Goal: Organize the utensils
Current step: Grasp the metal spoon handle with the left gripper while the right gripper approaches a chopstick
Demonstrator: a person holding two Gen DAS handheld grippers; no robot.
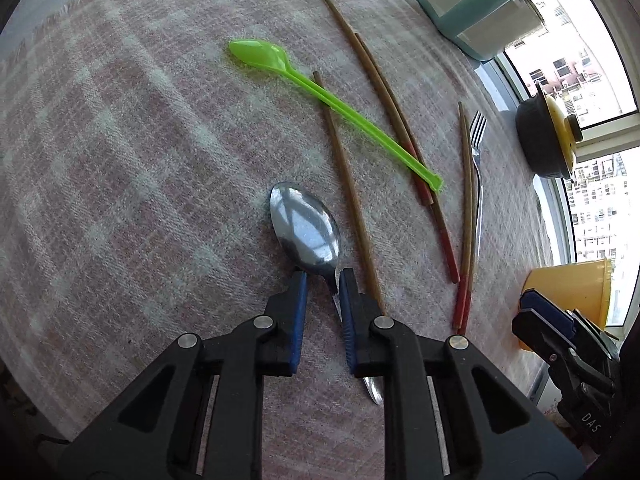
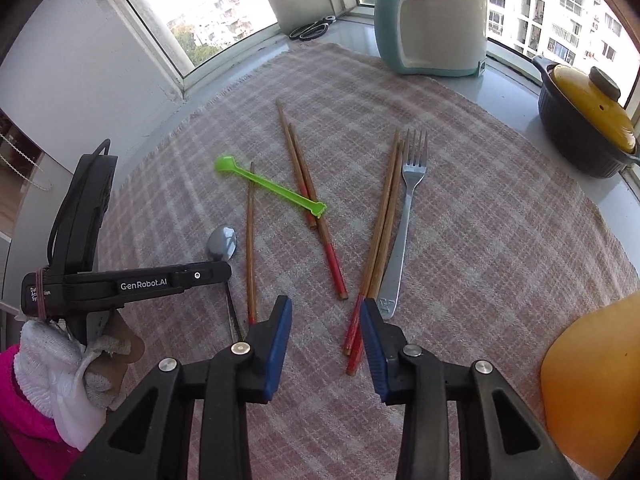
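Note:
A metal spoon (image 1: pixel 305 227) lies on the checked cloth (image 1: pixel 120 160). Its thin handle runs between the fingers of my left gripper (image 1: pixel 323 280), close to the right pad, with a gap at the left pad, so the jaws stand narrowly open around it. My right gripper (image 2: pixel 326 308) is open low over the cloth. The red ends of a chopstick pair (image 2: pixel 384 224) lie between its fingers, beside the right pad. Also on the cloth lie a fork (image 2: pixel 404 216), a green plastic spoon (image 2: pixel 272 189), a crossed chopstick pair (image 2: pixel 308 188) and a single chopstick (image 2: pixel 250 248).
A yellow cup (image 2: pixel 592 384) stands at the near right. A teal and white electric pot (image 2: pixel 432 24) and a dark pot with a yellow lid (image 2: pixel 584 120) stand at the back by the windows. Scissors (image 2: pixel 314 28) lie on the sill. A gloved hand (image 2: pixel 60 372) holds the left gripper.

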